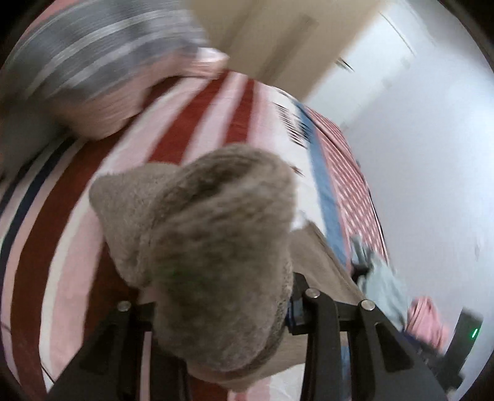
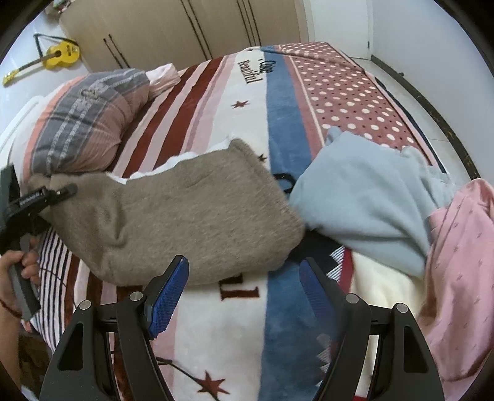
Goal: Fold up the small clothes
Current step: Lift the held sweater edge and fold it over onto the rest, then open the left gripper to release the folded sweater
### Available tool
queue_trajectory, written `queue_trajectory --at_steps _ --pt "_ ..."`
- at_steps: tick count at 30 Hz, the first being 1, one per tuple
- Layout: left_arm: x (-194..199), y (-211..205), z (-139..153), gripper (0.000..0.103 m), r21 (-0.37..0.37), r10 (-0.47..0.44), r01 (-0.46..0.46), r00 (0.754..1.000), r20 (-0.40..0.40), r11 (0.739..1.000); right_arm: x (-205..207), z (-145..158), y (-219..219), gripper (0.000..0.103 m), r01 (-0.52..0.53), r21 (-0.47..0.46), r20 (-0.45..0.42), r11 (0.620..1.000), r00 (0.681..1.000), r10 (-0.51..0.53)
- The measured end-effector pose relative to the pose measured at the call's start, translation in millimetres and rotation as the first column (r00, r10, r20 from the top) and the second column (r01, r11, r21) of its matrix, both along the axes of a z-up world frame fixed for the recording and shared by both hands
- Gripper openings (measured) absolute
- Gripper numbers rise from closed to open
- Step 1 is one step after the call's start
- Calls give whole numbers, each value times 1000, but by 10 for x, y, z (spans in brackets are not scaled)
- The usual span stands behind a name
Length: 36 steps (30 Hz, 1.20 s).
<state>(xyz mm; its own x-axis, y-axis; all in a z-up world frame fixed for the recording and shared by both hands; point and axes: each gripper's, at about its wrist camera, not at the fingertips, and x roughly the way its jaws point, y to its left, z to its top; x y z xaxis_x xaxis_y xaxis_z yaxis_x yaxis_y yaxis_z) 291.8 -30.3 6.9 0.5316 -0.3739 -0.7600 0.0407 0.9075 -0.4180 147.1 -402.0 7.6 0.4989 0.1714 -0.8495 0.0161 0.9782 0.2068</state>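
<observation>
Left wrist view: blurred. Left gripper (image 1: 222,308) clamped on a fuzzy grey-brown garment (image 1: 203,234), fabric bunched between the jaws and lifted off the striped blanket (image 1: 77,234). Fingers mostly buried under the cloth. Plaid pillow (image 1: 92,61) at upper left; light blue garment (image 1: 386,277) and pink garment (image 1: 429,320) small at lower right.

Right wrist view: right gripper (image 2: 244,290) open, blue pads (image 2: 168,296) spread apart with nothing between them, poised over the blanket (image 2: 222,339) just in front of the near edge of the grey-brown garment (image 2: 197,222). Garment spread across mid-bed, its left corner pinched and raised by the left gripper (image 2: 61,191), held in a hand (image 2: 15,271) at the left edge. Light blue garment (image 2: 364,197) touching the grey-brown one's right side; pink garment (image 2: 463,262) beyond it at far right. Plaid pillow (image 2: 86,120) at upper left, yellow guitar (image 2: 58,55) on the floor beside the wardrobe (image 2: 185,27).
</observation>
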Motion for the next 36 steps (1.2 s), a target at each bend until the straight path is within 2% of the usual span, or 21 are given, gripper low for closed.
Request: queue_trajectory --at_steps 3,9,11,16,18,20,23,25,27,28,31,33,36 --pt "43 -665 -85 32 102 -145 146 989 -19 984 3 21 -132 71 16 4 9 1000 1000 -16" --pt "-36 -1431 -602 32 145 -275 291 954 -120 946 -22 -12 -443 71 59 13 10 998 998 -59" --pt "-61 -1542 -577 32 153 -289 305 950 -116 940 -41 -60 -536 71 76 17 1 997 997 -76" --pt "-112 -1642 -354 32 147 -322 324 946 -37 934 -80 -128 -705 71 104 14 -14 994 994 -104" --pt "-196 -1753 -406 32 152 -342 344 939 -38 927 -93 -141 -754 70 110 10 -16 994 994 -110" --pt "-219 -1915 -578 35 148 -368 374 927 -67 916 -97 -145 -794 70 116 6 -17 993 993 -116" --pt "-158 -2139 -876 57 174 -434 455 889 -146 873 -87 -132 -821 70 123 8 -18 992 992 -123" --pt "-241 -2222 -879 86 175 -486 501 865 -126 847 -71 -122 -829 70 120 6 -18 993 993 -120" --pt "-317 -2256 -816 94 187 -520 534 845 -121 825 -49 -112 -824 70 112 3 -17 994 994 -112" --pt "-326 -2239 -777 94 191 -525 539 842 -125 820 -35 -106 -821 70 109 1 -16 994 994 -109" --pt "-381 -2061 -637 94 146 -519 534 845 -132 833 1 -74 -796 70 99 -1 -7 995 995 -99" --pt "-424 -1851 -499 94 126 -475 490 870 -133 862 32 -22 -760 71 89 -4 10 996 996 -89" --pt "-438 -1313 -301 94 77 -358 368 926 -124 926 102 31 -696 71 64 2 27 998 998 -64"
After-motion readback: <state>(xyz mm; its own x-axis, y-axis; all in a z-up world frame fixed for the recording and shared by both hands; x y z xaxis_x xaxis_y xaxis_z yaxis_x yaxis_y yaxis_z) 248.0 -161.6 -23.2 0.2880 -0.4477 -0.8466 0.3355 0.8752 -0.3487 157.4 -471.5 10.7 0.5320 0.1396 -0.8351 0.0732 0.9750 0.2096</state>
